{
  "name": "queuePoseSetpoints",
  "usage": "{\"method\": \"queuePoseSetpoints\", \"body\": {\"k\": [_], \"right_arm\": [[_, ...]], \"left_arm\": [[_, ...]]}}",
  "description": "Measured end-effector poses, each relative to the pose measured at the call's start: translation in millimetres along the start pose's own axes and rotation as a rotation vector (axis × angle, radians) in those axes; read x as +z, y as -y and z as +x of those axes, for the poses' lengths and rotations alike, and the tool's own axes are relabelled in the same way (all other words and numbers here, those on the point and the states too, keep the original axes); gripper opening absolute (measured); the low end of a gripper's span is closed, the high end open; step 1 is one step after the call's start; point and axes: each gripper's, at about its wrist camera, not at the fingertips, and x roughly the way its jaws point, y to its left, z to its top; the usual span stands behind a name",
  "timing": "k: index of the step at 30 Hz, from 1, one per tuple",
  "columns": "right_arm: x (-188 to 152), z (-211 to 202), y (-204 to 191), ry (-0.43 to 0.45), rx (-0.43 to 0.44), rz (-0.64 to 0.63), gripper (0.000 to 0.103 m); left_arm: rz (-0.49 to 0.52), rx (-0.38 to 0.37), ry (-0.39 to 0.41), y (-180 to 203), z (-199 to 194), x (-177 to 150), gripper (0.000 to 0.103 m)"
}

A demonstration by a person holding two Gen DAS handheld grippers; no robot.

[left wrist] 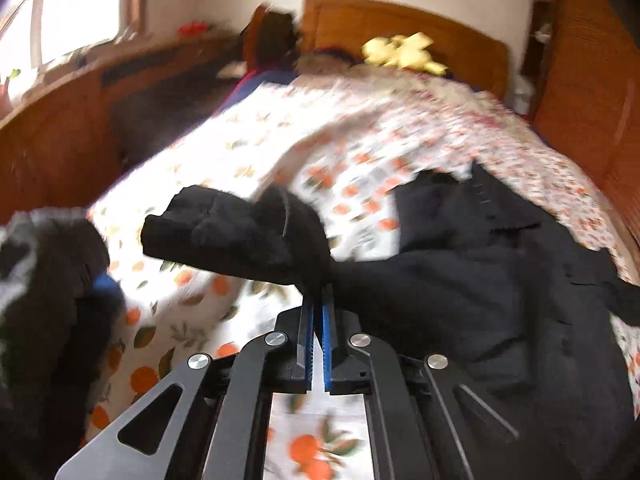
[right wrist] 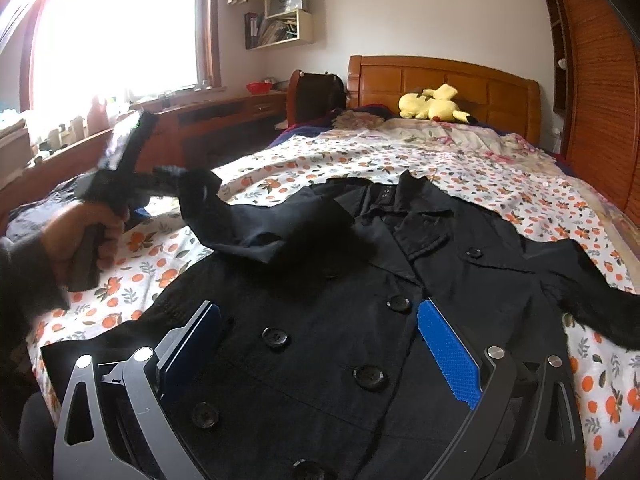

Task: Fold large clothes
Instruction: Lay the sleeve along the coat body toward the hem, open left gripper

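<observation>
While the left gripper (left wrist: pixel 318 300) has its blue pads pressed together on the end of a black sleeve (left wrist: pixel 236 236), that sleeve is lifted off the bed (right wrist: pixel 400 160) and runs from the coat's shoulder up toward the window side. No earlier picture is given, so only this closed grip can be told. A hand (right wrist: pixel 86 236) holds this gripper near the bed's left edge. With its jaws wide apart, the right gripper (right wrist: pixel 320 344) hovers over the front of the black coat (right wrist: pixel 440 280), with nothing between the pads. Its long axis points from the foot edge to the wooden headboard (right wrist: pixel 444 80), collar toward the headboard, buttons up, the other sleeve reaching to the right edge. An orange-print sheet (right wrist: pixel 280 168) covers the bed. By the headboard lies a yellow plush toy (right wrist: pixel 434 106); a bright window (right wrist: pixel 116 28) is on the left
</observation>
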Motion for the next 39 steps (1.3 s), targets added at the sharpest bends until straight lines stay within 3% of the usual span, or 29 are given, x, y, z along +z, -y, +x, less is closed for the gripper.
{"method": "queuePoseSetpoints", "body": {"k": [11, 18, 26, 27, 29, 30, 31, 36, 39], "right_arm": [[-10.1, -33.4, 44.3, 0.020, -0.102, 0.046, 0.096], [-19.7, -42.5, 68.8, 0.012, -0.142, 0.083, 0.096], [-30.2, -46.5, 78.8, -0.007, -0.161, 0.102, 0.096], [-31.4, -47.3, 78.8, -0.009, -0.164, 0.101, 0.096], [-32.6, -49.0, 77.3, -0.012, -0.165, 0.098, 0.096], [-32.5, -49.9, 75.7, -0.013, -0.167, 0.094, 0.096], [-31.9, -50.6, 73.9, -0.014, -0.166, 0.091, 0.096], [-27.3, -52.9, 63.8, -0.013, -0.160, 0.078, 0.096], [-25.6, -52.4, 55.9, -0.015, -0.147, 0.065, 0.096]], "left_arm": [[0.180, -0.154, 0.133, 116.1, -96.8, -1.5, 0.003], [0.285, -0.229, 0.152, 168.6, -137.1, -34.6, 0.004], [0.309, -0.297, 0.140, 189.7, -152.2, -86.8, 0.009], [0.316, -0.299, 0.141, 190.8, -153.3, -91.3, 0.011], [0.322, -0.304, 0.151, 191.6, -159.2, -102.5, 0.027], [0.322, -0.310, 0.154, 190.9, -161.8, -105.9, 0.043], [0.319, -0.315, 0.162, 189.5, -166.2, -110.5, 0.053], [0.311, -0.315, 0.206, 177.8, -189.1, -128.4, 0.069], [0.303, -0.301, 0.225, 166.8, -198.5, -134.5, 0.073]]}}
